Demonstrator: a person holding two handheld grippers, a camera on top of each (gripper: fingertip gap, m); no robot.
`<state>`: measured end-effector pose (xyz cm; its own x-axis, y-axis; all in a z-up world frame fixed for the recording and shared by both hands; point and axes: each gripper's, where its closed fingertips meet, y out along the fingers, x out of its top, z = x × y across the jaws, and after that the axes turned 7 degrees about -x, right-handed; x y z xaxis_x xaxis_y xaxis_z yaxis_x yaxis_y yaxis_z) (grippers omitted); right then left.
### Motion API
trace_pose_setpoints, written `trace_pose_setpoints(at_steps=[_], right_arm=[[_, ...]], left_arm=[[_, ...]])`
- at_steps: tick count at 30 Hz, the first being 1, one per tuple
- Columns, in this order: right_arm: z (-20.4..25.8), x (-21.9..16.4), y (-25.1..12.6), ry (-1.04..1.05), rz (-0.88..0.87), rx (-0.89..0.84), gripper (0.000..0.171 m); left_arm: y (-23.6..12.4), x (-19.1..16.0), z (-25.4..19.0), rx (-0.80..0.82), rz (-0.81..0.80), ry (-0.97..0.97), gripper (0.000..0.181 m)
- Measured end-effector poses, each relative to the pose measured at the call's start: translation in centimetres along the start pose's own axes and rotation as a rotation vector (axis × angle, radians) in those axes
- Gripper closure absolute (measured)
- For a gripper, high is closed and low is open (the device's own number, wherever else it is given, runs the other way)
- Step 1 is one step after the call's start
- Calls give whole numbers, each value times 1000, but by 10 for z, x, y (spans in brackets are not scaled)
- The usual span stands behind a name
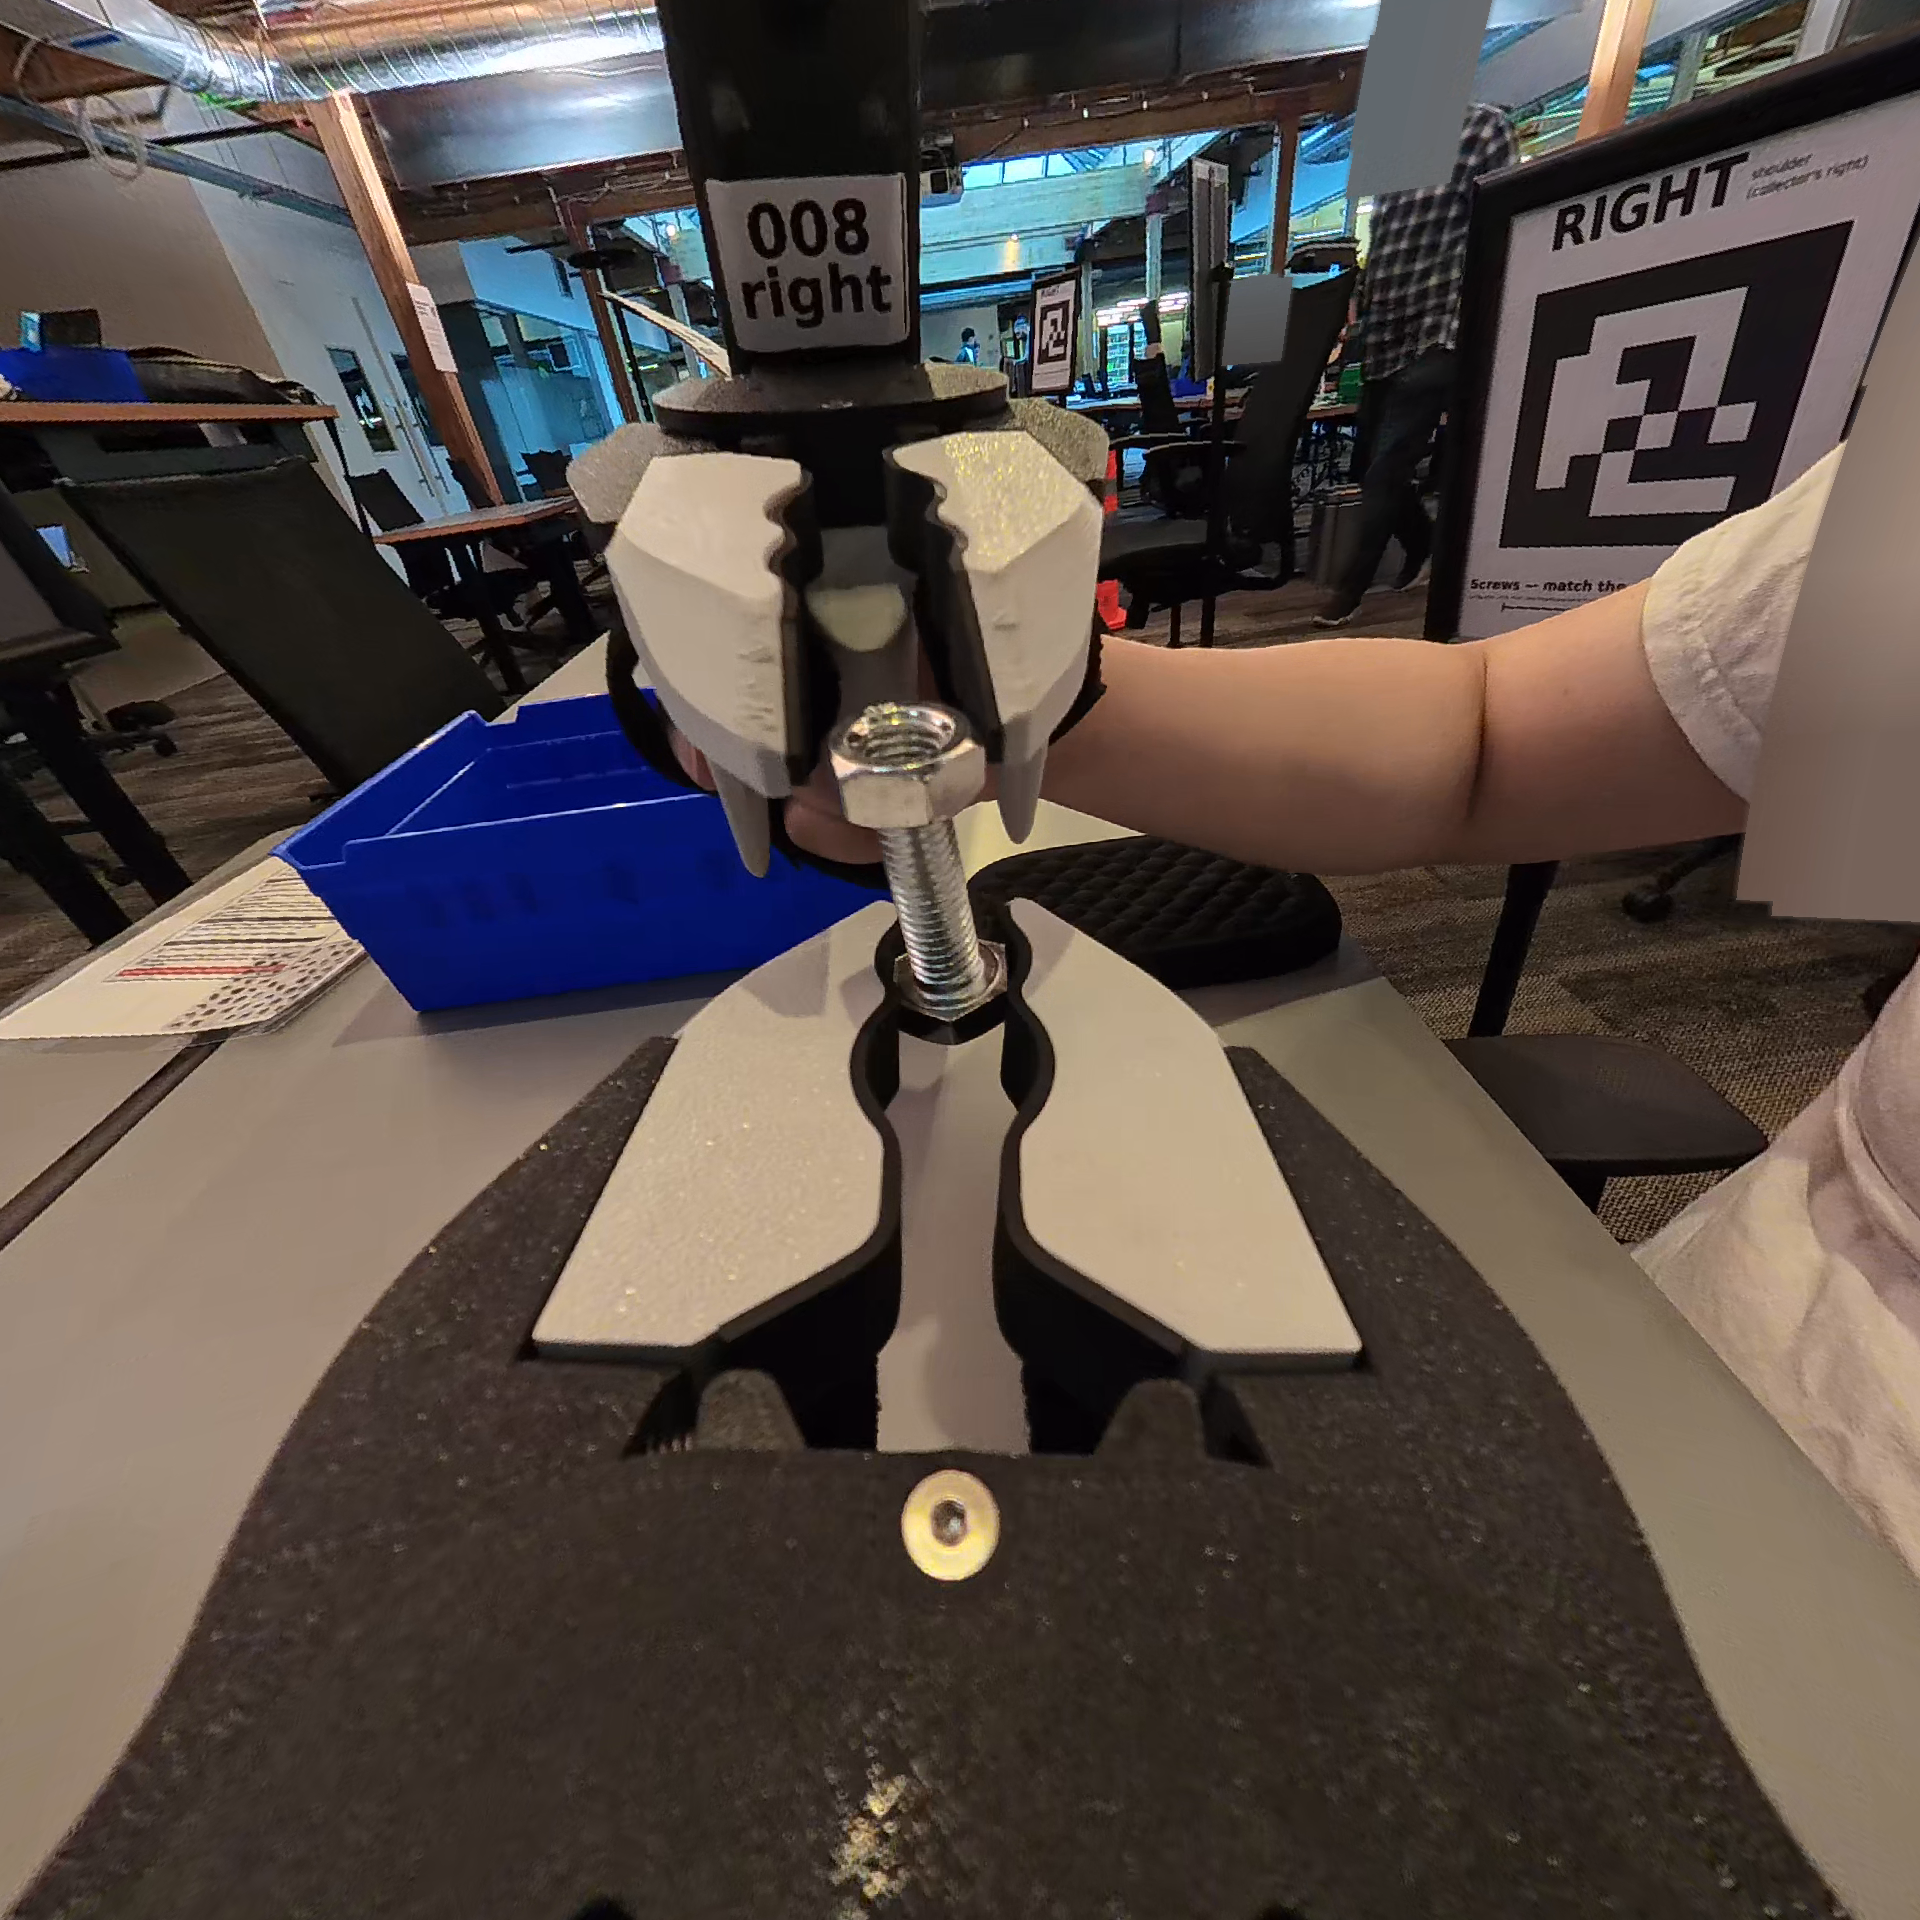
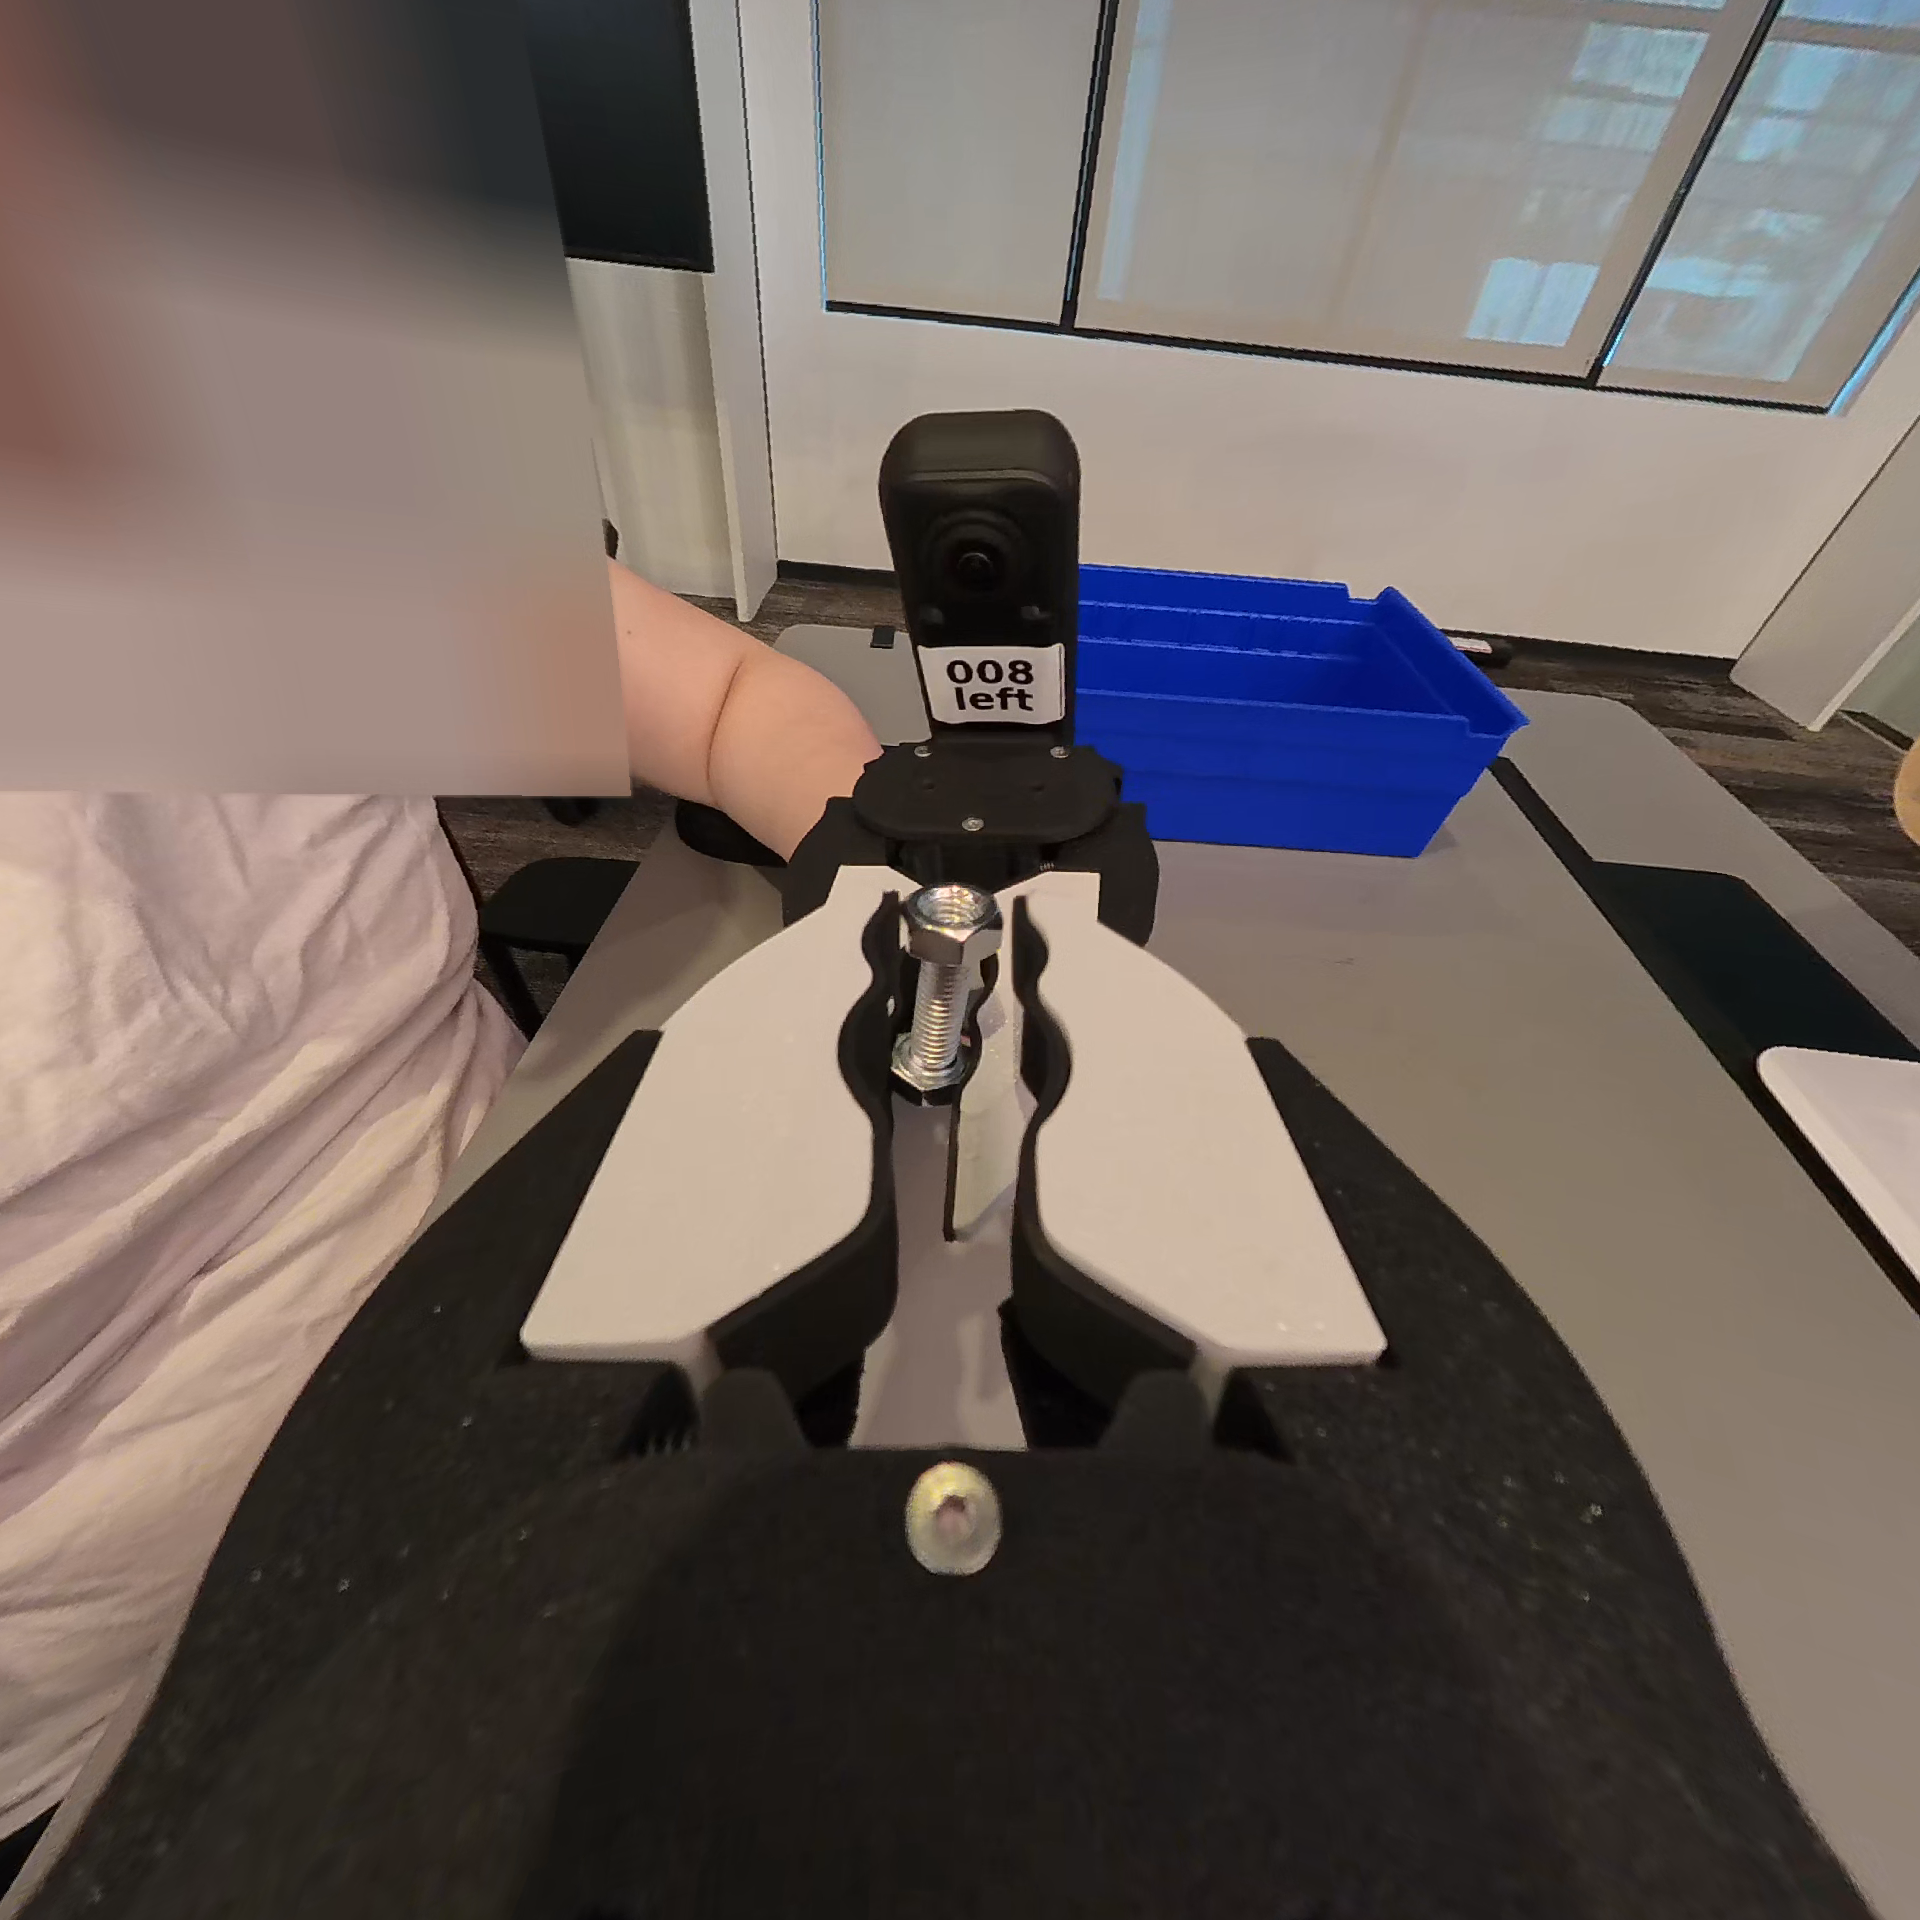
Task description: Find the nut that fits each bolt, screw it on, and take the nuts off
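Obstacle: blue bin on my desk, behind the left gripper. Free room: bare desk to my right. Person's torso blocks my left.

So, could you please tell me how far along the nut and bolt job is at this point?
Done: a hex nut sits on the very end of the bolt, only a few threads engaged. In hand: the left tool clamps the bolt's head, and the right tool flanks the nut, though whether it grips it is unclear. Left: turning the nut; I cannot tell whether it is going on or coming off.
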<state>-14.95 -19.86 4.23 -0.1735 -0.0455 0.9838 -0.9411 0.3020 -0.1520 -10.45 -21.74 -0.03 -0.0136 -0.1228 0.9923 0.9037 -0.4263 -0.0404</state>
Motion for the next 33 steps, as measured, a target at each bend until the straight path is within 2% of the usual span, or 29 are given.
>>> trace_pose_setpoints(at_steps=[7, 15, 33], right_arm=[[1, -1, 0, 10, 8, 1, 154], [-2, -3, 2, 11, 14, -95, 154], [9, 4, -3, -102, -87, -78, 154]], left_arm=[[1, -1, 0, 5, 7, 5, 167], [0, -3, 5, 57, 32, 34, 167], [3, 5, -8, -31, -23, 3, 168]])
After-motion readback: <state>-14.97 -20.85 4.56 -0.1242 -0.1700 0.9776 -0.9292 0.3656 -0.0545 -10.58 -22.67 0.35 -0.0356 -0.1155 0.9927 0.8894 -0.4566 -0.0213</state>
